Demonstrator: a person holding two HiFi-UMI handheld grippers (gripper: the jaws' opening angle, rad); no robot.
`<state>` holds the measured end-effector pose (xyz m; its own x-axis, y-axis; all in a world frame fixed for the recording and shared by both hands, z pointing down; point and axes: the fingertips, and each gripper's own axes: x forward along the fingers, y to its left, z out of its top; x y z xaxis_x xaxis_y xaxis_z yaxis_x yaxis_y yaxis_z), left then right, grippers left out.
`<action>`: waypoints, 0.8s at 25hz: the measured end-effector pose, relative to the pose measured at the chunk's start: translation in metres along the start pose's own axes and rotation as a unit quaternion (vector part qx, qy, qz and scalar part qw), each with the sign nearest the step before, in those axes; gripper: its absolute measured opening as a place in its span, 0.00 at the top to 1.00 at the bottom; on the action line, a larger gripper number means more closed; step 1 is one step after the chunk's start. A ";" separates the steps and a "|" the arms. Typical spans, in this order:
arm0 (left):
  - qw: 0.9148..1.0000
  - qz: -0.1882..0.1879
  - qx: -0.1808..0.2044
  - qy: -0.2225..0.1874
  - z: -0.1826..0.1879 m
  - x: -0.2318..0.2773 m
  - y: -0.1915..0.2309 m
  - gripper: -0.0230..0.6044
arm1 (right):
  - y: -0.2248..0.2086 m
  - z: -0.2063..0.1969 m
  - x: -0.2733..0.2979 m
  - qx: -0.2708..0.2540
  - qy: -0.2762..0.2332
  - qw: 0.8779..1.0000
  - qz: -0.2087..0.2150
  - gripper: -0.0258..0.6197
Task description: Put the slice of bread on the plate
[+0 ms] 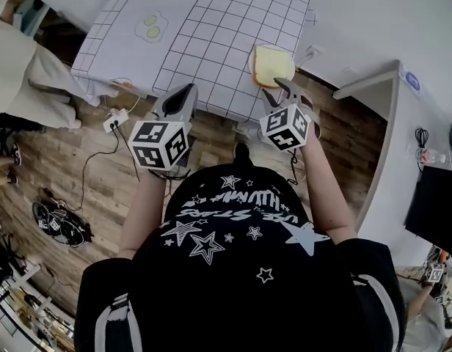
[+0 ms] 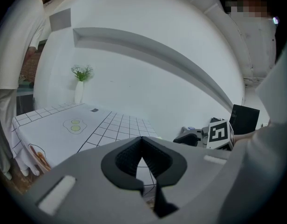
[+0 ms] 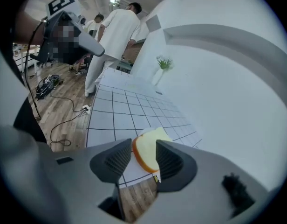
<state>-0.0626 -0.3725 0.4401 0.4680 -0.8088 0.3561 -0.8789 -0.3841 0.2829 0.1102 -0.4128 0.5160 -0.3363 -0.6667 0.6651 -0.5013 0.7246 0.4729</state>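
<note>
A slice of bread (image 1: 272, 63), pale yellow with a brown crust, lies flat near the front right corner of the table with the grid cloth (image 1: 211, 42). My right gripper (image 1: 281, 92) hovers just in front of it, open. In the right gripper view the bread (image 3: 146, 155) shows through the gap beyond my right gripper (image 3: 143, 146), and the pads do not touch it. A white edge peeks out from under the slice; whether that is a plate I cannot tell. My left gripper (image 1: 186, 90) is shut and empty at the table's front edge; its tips (image 2: 142, 141) meet.
A fried-egg print (image 1: 150, 26) marks the cloth at the far left. A vase with a plant (image 2: 79, 85) stands at the table's far end by the wall. A person in white (image 1: 20, 72) stands left of the table. A power strip and cables (image 1: 114, 117) lie on the wooden floor.
</note>
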 end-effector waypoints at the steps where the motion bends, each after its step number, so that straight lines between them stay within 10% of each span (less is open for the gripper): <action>1: 1.000 -0.003 0.001 -0.001 0.000 -0.005 0.000 0.95 | 0.002 0.004 -0.004 0.008 -0.004 1.000 -0.003 0.70; 20: 0.995 -0.092 0.012 0.035 -0.047 -0.095 -0.007 0.95 | 0.084 0.025 -0.099 0.215 -0.039 0.973 -0.069 0.94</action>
<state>-0.0963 -0.2722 0.4464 0.6258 -0.6911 0.3615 -0.7792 -0.5344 0.3274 0.0815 -0.2904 0.4747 -0.2931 -0.7755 0.5591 -0.8276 0.4986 0.2578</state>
